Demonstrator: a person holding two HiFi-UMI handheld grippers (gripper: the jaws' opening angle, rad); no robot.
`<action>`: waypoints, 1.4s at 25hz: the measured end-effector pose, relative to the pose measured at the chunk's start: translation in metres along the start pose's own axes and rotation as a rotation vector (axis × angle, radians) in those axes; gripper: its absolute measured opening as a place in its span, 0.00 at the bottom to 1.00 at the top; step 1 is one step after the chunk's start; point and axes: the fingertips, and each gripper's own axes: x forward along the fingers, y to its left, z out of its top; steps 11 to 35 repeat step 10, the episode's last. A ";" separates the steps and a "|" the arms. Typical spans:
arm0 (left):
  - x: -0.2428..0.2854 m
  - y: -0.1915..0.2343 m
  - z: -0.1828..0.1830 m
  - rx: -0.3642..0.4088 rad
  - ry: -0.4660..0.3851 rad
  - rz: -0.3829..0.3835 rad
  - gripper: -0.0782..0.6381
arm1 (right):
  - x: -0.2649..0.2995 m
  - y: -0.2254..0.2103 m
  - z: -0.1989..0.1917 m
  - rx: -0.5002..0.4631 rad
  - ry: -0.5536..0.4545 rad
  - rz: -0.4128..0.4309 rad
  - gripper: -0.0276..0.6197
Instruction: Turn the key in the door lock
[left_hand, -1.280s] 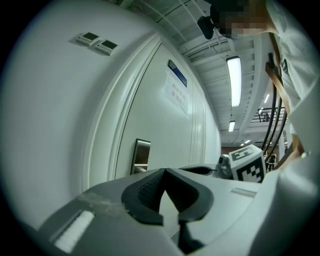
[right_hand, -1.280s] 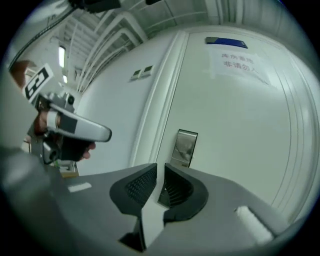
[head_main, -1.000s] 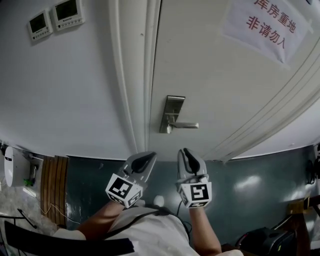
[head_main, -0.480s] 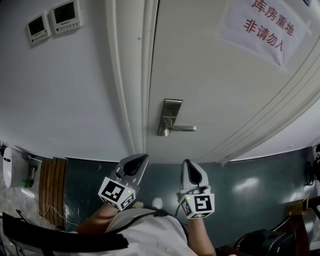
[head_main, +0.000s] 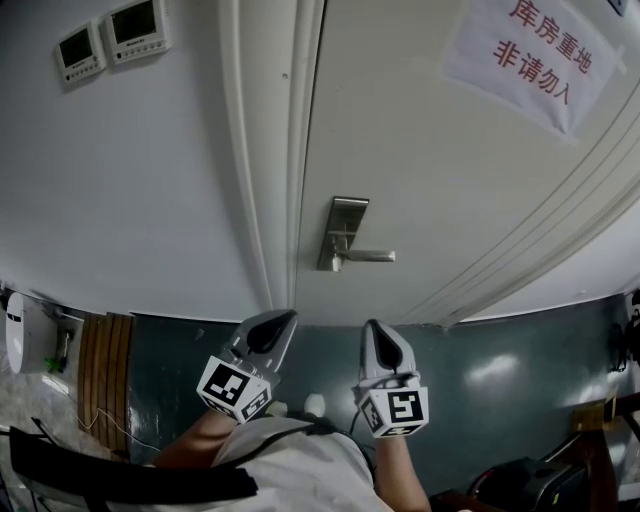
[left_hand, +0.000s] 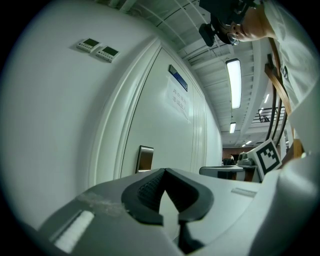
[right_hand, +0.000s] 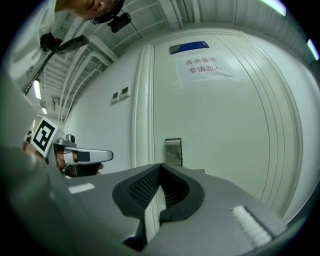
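A white door (head_main: 430, 170) carries a steel lock plate (head_main: 343, 230) with a lever handle (head_main: 370, 257) pointing right. No key shows in any view. My left gripper (head_main: 284, 318) and right gripper (head_main: 376, 328) hover side by side below the lock, short of the door, both pointing at it. Each is shut with nothing between its pads. The left gripper view shows the left gripper (left_hand: 163, 171) with the lock plate (left_hand: 145, 159) ahead. In the right gripper view, the lock plate (right_hand: 173, 151) stands just above the right gripper (right_hand: 160, 166).
The door frame (head_main: 270, 150) runs just left of the lock. Two wall control panels (head_main: 110, 38) hang at upper left, and a paper notice (head_main: 535, 50) is stuck on the door at upper right. A dark bag (head_main: 530, 485) sits on the floor at lower right.
Both grippers sit a little lower in the head view than a second ago. The right jaws have come together. The door and handle look the same.
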 end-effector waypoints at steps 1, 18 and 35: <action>-0.001 0.000 0.000 0.000 0.001 -0.002 0.12 | 0.000 0.002 -0.001 -0.001 0.004 -0.001 0.05; -0.019 0.012 -0.001 -0.008 -0.001 0.001 0.12 | 0.000 0.020 -0.009 -0.018 0.026 -0.014 0.05; -0.019 0.012 -0.001 -0.008 -0.001 0.001 0.12 | 0.000 0.020 -0.009 -0.018 0.026 -0.014 0.05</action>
